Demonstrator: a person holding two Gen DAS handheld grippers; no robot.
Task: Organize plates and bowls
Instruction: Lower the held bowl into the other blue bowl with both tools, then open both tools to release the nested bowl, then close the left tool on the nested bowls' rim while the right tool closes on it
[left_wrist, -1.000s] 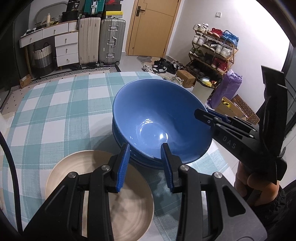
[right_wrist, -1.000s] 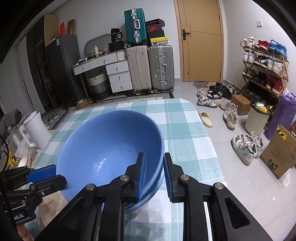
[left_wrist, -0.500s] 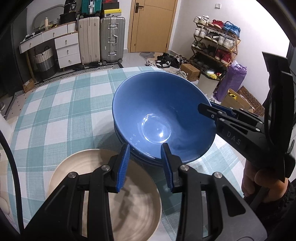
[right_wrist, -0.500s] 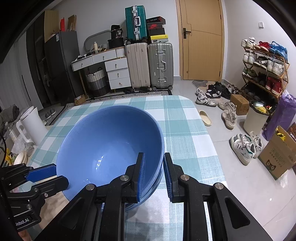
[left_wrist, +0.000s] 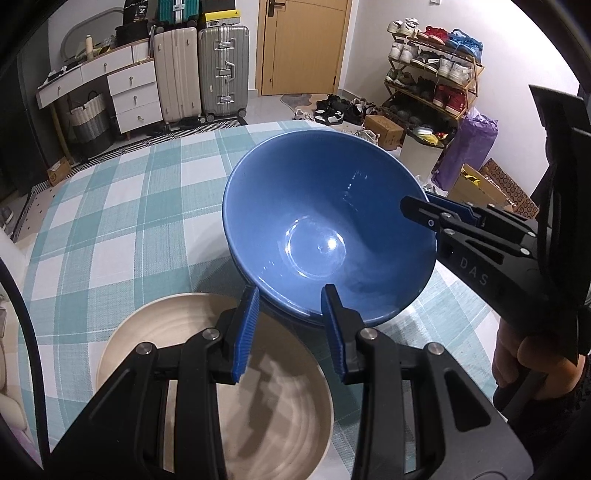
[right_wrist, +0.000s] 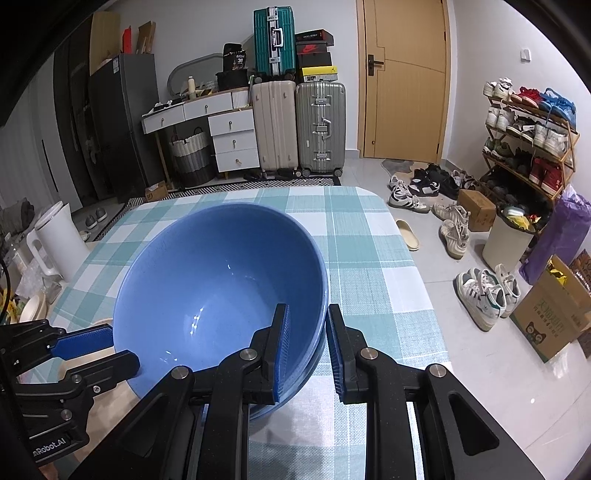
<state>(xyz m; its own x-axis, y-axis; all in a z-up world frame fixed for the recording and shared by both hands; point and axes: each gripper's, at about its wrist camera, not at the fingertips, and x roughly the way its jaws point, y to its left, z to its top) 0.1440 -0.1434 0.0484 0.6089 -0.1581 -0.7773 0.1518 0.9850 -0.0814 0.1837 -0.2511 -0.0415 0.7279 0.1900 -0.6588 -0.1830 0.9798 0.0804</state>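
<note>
Black gripper (left_wrist: 290, 325), ribbed blue pads (left_wrist: 245, 328)

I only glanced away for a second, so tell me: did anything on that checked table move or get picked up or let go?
The left tongs sank a little toward the beige plate, which now fills more of their view. Nothing was taken hold of or let go. The right tongs still pinch the rim of the top blue bowl, which stays nested in the bowl beneath. The left tongs remain empty.

A bowl (left_wrist: 325, 229) sat nested in a second bowl (right_wrist: 314, 365) on the table (left_wrist: 122, 206), with a plate (left_wrist: 221, 391) just beside them at the near edge; suitcases (right_wrist: 299, 125) stood behind the table, a shoe rack (right_wrist: 532, 136) to its right
</note>
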